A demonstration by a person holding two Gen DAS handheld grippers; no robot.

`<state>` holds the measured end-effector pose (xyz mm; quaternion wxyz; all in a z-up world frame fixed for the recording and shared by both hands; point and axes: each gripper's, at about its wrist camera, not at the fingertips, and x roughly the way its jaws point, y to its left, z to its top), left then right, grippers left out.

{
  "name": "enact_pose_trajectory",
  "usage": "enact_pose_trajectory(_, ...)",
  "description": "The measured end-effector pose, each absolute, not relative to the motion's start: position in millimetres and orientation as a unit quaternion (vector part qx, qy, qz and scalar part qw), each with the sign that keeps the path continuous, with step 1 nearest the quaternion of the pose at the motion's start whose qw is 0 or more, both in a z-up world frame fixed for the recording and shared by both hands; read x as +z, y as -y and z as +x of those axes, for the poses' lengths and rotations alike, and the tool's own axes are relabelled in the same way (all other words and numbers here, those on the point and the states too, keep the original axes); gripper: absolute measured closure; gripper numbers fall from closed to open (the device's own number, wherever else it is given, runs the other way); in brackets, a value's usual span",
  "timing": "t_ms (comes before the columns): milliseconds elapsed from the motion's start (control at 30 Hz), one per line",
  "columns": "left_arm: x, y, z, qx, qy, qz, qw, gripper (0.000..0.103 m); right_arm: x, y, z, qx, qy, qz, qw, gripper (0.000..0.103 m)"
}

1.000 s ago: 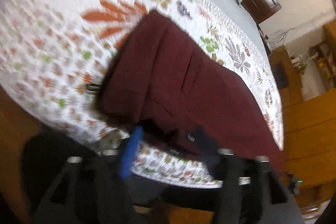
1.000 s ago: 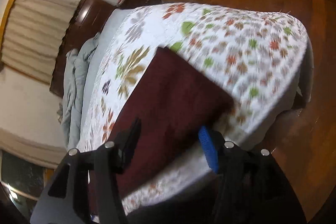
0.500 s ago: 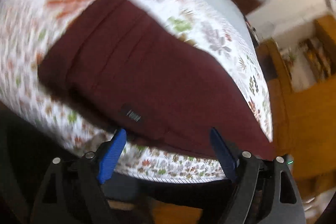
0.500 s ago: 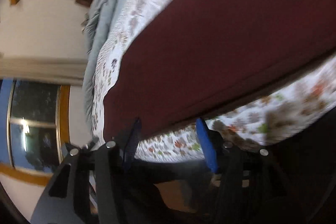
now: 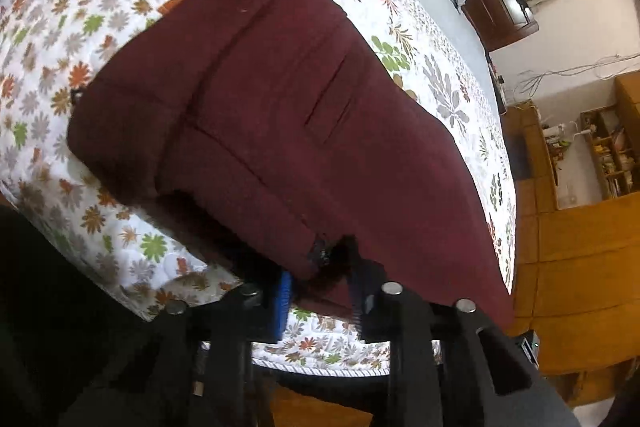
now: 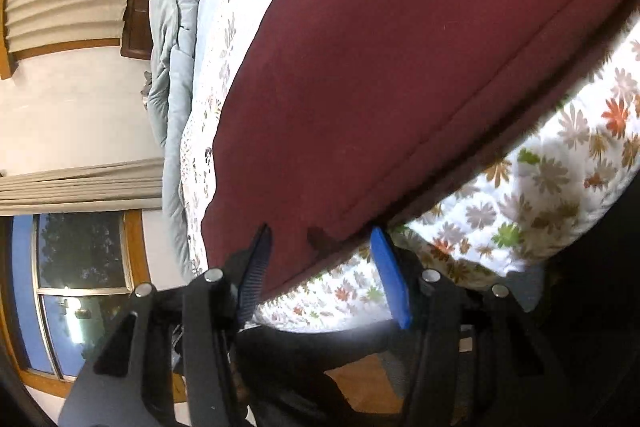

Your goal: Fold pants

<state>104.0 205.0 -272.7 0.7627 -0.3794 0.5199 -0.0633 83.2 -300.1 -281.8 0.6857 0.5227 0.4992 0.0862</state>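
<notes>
The left gripper is clenched on the near edge of the maroon pants, its jaws having just closed. The right gripper stands released, straddling the pants' near hem on the floral quilt.

One pants, one quilt, two claws

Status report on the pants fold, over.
Left gripper just closed, shut on the near edge of the maroon pants. Right gripper open, pants edge between its fingers, not pinched. Pants flat on the floral quilt. Nothing in the way.
</notes>
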Motion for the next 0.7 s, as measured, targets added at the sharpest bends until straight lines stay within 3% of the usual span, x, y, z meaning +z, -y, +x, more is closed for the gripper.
enact_pose_trajectory(33, -272.6, -204.7, 102.5, -0.064, -0.517, -0.379, 0.765, 0.086, -282.3, 304.2, 79.7, 0.085, -0.497, 0.522, 0.688, 0.056)
enact_pose_trajectory(100, -269.1, -207.9, 97.0, -0.064, -0.508, -0.381, 0.77, 0.09, -280.3, 303.8, 78.5, 0.08, -0.485, 0.52, 0.699, 0.096)
enact_pose_trajectory(233, -269.1, -211.3, 85.1, -0.061, -0.503, -0.385, 0.771, 0.091, -282.1, 294.0, 76.5, 0.067, -0.489, 0.502, 0.71, 0.097)
enact_pose_trajectory(333, -282.4, -215.3, 86.0, -0.058, -0.512, -0.398, 0.759, 0.091, -289.9, 294.6, 82.5, 0.078, -0.491, 0.504, 0.707, 0.095)
enact_pose_trajectory(367, -282.6, -215.3, 87.0, -0.06, -0.512, -0.399, 0.758, 0.09, -285.4, 294.4, 84.0, 0.088, -0.487, 0.504, 0.708, 0.09)
enact_pose_trajectory(433, -278.0, -211.8, 89.1, -0.064, -0.519, -0.389, 0.758, 0.081, -270.8, 305.8, 79.8, 0.098, -0.485, 0.503, 0.708, 0.069)
enact_pose_trajectory(467, -274.6, -210.1, 90.7, -0.065, -0.525, -0.382, 0.758, 0.065, -263.8, 313.8, 75.4, 0.094, -0.479, 0.504, 0.712, 0.053)
enact_pose_trajectory(500, -270.9, -208.2, 88.2, -0.066, -0.534, -0.375, 0.755, 0.037, -252.1, 330.6, 66.2, 0.087, -0.465, 0.508, 0.72, 0.051)
enact_pose_trajectory(533, -264.9, -205.2, 82.9, -0.064, -0.544, -0.366, 0.752, 0.03, -241.4, 351.9, 54.5, 0.076, -0.447, 0.516, 0.727, 0.051)
enact_pose_trajectory(700, -231.4, -168.7, 74.2, -0.116, -0.527, -0.293, 0.789, 0.026, -236.9, 441.8, 7.8, -0.025, -0.393, 0.55, 0.737, 0.051)
